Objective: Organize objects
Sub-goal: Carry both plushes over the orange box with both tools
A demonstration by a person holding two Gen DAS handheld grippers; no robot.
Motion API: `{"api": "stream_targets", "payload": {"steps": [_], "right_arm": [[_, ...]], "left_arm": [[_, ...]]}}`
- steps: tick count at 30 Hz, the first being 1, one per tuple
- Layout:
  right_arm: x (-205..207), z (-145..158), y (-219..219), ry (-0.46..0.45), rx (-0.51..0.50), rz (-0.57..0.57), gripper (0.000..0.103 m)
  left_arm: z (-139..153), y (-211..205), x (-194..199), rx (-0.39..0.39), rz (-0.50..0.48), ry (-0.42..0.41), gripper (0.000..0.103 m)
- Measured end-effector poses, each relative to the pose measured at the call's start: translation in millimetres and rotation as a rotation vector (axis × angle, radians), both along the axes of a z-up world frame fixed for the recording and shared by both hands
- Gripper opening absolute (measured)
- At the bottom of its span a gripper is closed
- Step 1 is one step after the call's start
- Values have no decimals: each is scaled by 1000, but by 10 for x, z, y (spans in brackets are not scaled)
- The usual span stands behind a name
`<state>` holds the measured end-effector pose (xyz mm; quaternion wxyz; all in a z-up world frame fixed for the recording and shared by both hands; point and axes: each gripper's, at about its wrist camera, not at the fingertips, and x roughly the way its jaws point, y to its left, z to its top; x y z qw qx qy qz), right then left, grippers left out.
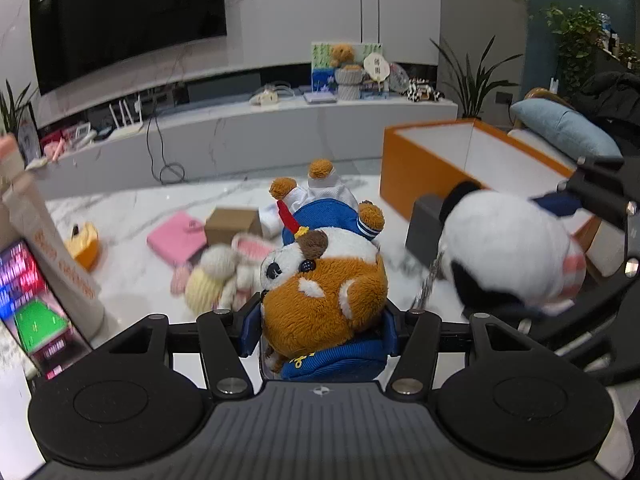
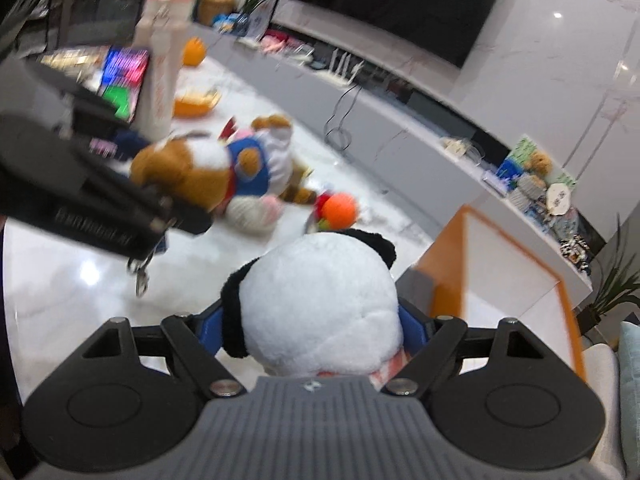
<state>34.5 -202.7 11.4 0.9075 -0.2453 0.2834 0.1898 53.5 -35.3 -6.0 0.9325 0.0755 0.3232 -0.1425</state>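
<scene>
left jaws clamp brown plush (image 1: 324, 300) | right jaws, seemingly, panda plush (image 2: 320, 312)

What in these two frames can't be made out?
- Orange box interior: both views, walls hide the bottom.
- Panda plush face: right wrist view, turned away.
- Print on the white tube: left wrist view, blurred.
- Rabbit plush: left wrist view, blurred.
</scene>
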Motion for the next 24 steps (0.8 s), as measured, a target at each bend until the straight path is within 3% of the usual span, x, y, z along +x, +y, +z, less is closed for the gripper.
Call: {"api": "stream_targets", "payload": {"steps": [7,14,24], "right_arm": [[216,476,-376,-89,41,-82,83],[646,823,-850,-121,90,-209,83],[872,604,-1602,-78,201,-409,83]], "left_arm": [[241,-203,139,3,-32,-57,65],[326,-613,223,8,-102,-89,65],[204,-1201,331,-6,-213,-83,65]]}}
